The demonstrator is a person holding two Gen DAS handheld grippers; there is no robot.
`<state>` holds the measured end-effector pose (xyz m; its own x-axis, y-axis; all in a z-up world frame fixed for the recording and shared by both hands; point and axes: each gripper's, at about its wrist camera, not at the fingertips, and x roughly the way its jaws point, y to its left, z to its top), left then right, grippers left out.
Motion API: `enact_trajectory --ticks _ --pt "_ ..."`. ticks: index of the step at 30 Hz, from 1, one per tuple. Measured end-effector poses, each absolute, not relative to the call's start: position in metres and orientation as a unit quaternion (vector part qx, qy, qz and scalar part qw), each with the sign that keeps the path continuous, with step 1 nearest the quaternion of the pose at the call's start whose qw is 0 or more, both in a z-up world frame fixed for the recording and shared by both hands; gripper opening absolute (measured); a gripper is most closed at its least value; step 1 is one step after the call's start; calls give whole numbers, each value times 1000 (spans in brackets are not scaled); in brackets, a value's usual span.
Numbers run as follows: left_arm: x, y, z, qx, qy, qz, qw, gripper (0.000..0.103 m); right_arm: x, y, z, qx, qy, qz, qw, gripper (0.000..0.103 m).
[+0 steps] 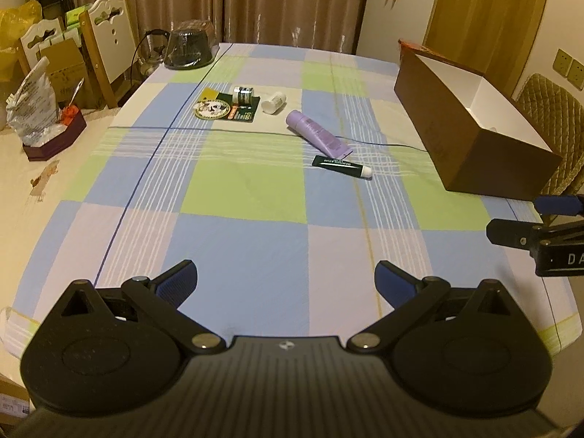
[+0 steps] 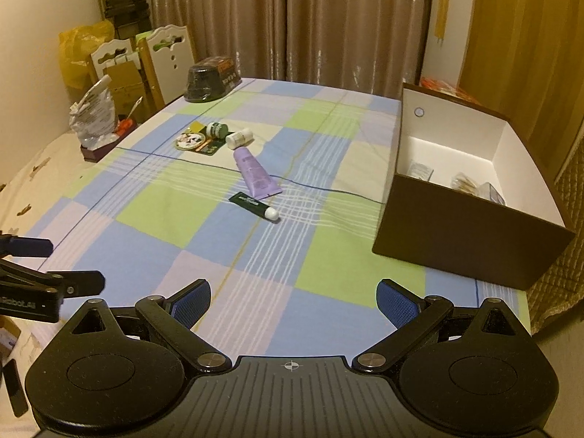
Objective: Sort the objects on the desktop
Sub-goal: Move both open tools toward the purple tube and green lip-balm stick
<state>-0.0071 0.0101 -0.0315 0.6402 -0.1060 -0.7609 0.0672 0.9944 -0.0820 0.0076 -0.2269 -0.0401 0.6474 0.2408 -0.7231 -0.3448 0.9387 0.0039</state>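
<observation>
On the checked tablecloth lie a purple tube [image 1: 318,133] [image 2: 255,173], a small dark green tube with a white cap [image 1: 341,166] [image 2: 254,206], a white bottle on its side [image 1: 274,101] [image 2: 239,138], a green jar [image 1: 243,95] [image 2: 216,130] and a dark green card packet [image 1: 225,108] [image 2: 199,143]. A brown open box [image 1: 471,138] [image 2: 471,226] stands at the right, with a few small items inside. My left gripper [image 1: 286,284] is open and empty above the near table edge. My right gripper [image 2: 294,304] is also open and empty, far from the objects.
A black wrapped container [image 1: 189,49] [image 2: 211,80] sits at the far left corner. A plastic bag on a dark tray [image 1: 40,116] [image 2: 95,124] lies left of the cloth. White chairs [image 1: 109,43] stand behind; a quilted chair [image 1: 554,127] is behind the box.
</observation>
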Motion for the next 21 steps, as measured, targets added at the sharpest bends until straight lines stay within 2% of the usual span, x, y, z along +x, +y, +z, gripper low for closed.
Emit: enact_trajectory --ticks 10,21 --pt "11 1 -37 -27 431 -34 901 102 38 -238 -40 -88 387 196 897 99" --pt "24 -18 -32 -4 407 -36 913 102 70 -237 -37 -106 371 258 886 99"
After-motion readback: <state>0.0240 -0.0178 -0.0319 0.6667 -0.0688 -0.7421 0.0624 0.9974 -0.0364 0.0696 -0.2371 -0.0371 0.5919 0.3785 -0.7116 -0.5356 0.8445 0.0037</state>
